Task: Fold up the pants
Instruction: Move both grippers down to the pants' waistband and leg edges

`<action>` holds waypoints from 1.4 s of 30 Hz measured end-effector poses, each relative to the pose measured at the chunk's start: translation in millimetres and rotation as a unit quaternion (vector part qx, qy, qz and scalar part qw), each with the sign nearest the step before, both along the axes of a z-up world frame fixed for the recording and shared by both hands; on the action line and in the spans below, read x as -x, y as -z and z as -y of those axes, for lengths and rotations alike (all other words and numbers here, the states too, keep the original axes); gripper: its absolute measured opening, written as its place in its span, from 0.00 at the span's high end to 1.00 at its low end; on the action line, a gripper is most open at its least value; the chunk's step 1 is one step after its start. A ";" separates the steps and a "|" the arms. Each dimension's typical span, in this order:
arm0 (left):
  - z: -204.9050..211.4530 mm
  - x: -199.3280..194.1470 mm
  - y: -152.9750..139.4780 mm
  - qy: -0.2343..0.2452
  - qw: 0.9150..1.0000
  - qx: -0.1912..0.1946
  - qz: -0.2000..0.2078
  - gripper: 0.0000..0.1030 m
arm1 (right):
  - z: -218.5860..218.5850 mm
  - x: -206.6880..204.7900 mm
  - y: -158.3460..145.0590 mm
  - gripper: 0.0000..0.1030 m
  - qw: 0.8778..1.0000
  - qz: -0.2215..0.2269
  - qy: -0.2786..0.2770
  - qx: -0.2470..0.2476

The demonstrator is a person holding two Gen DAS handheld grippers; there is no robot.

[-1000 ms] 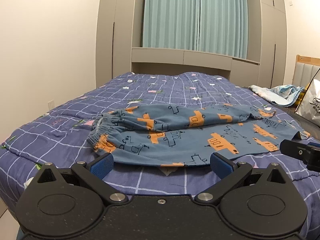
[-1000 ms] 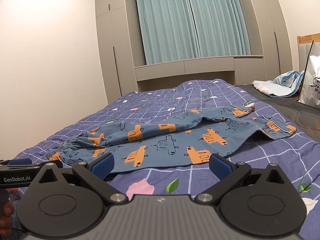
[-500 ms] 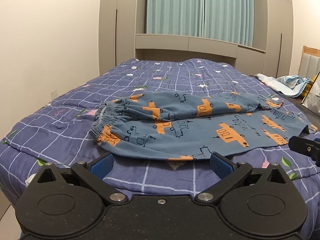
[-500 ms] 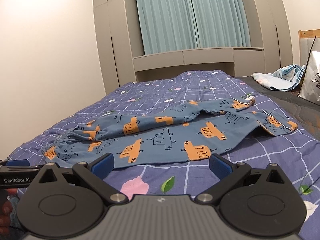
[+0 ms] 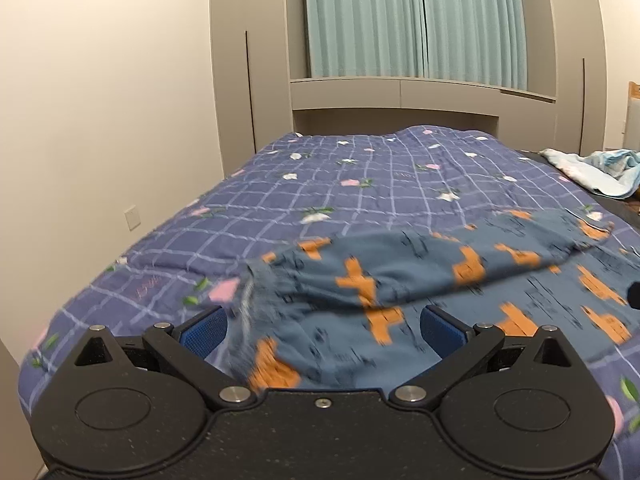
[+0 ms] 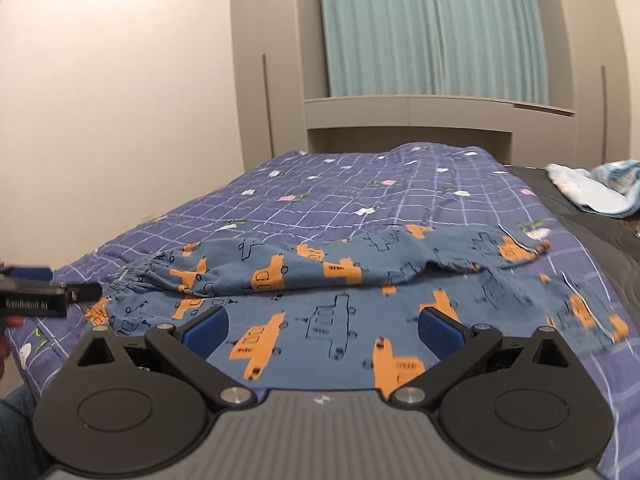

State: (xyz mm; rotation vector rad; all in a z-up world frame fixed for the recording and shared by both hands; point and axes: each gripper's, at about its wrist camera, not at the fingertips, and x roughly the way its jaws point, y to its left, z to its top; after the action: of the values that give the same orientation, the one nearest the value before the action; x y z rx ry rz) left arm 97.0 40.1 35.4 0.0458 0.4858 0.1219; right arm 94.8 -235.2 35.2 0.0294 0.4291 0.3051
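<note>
Jaws of both grippers stand spread, gripping nothing: left gripper (image 5: 322, 330) over the waistband end of the pants (image 5: 420, 280), right gripper (image 6: 323, 330) over a leg. Pants lie flat across the bed (image 5: 360, 184). Crumpled cloth (image 6: 596, 188) sits far right, well apart.

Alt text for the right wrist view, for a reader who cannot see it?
The open right gripper hovers low over blue pants printed with orange vehicles, lying unfolded across a purple checked quilt. The left gripper shows at the left edge, near the waistband.
</note>
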 end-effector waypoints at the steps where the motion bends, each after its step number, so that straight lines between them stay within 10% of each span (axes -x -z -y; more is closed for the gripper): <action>1: -4.9 -6.7 -3.1 0.000 1.000 0.000 0.000 0.00 | 0.1 -7.2 -2.6 0.00 1.000 -0.002 -0.005 0.005; 16: -88.5 -137.5 -14.9 -0.005 0.999 0.006 -0.047 0.00 | -9.7 -147.0 -29.8 0.00 0.992 -0.035 -0.086 0.083; 22: -105.2 -193.9 5.6 0.022 0.996 0.010 -0.087 0.00 | -13.5 -214.5 -21.4 0.00 0.983 -0.089 -0.154 0.043; 35: -117.7 -265.1 42.4 0.095 0.987 0.031 -0.123 0.01 | -60.6 -331.7 22.7 0.00 0.957 -0.130 -0.211 0.151; 42: -131.3 -282.7 55.5 0.141 0.972 0.100 -0.159 0.22 | -82.7 -362.9 46.4 0.18 0.940 -0.159 -0.239 0.184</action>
State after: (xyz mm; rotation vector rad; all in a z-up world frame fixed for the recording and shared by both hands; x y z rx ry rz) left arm 379.7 171.4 -20.1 -0.0647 0.8032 -0.2170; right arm 457.7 -152.4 -11.2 -0.4036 0.8126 0.7008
